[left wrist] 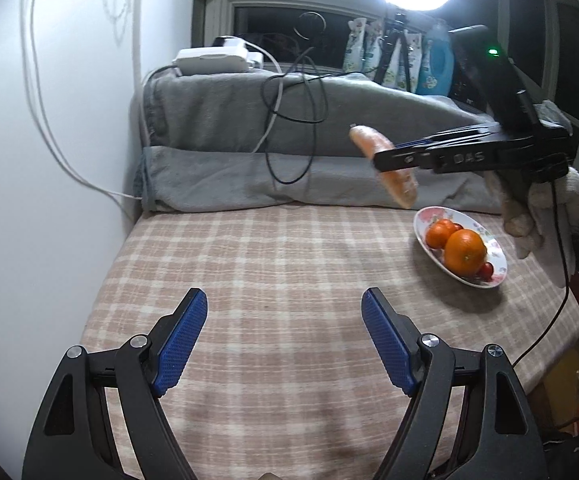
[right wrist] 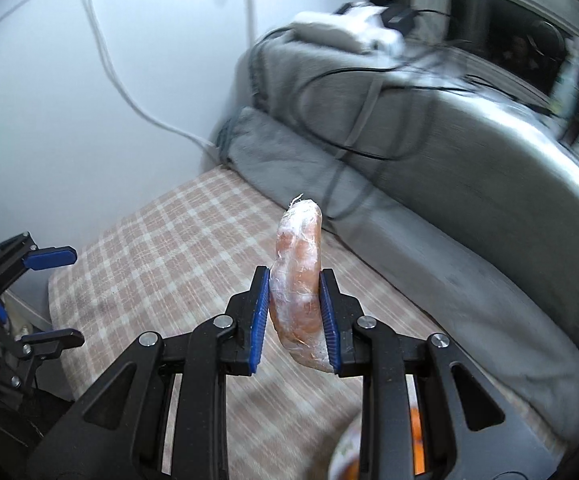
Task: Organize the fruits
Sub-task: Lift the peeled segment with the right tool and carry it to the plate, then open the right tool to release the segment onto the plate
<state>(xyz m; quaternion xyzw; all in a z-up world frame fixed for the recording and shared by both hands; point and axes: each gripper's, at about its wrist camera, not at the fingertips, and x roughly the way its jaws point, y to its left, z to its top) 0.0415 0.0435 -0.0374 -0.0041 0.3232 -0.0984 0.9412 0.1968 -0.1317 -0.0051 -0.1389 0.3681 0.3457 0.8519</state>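
Right wrist view: your right claw [right wrist: 294, 312] clamped wrapped carrot [right wrist: 297, 280], held above plate [left wrist: 429, 216] near bed edge; left claw [left wrist: 283, 344] gaped wide over bare checked cover [left wrist: 269, 248].

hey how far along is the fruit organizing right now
Mostly done, it seems. The plate already holds two oranges and small red fruits. In hand: the right tongs are shut on a plastic-wrapped carrot, held in the air above and just behind the plate. The left tongs are open, holding nothing, over the checked cloth. Left: setting the carrot down; no other loose fruit shows.
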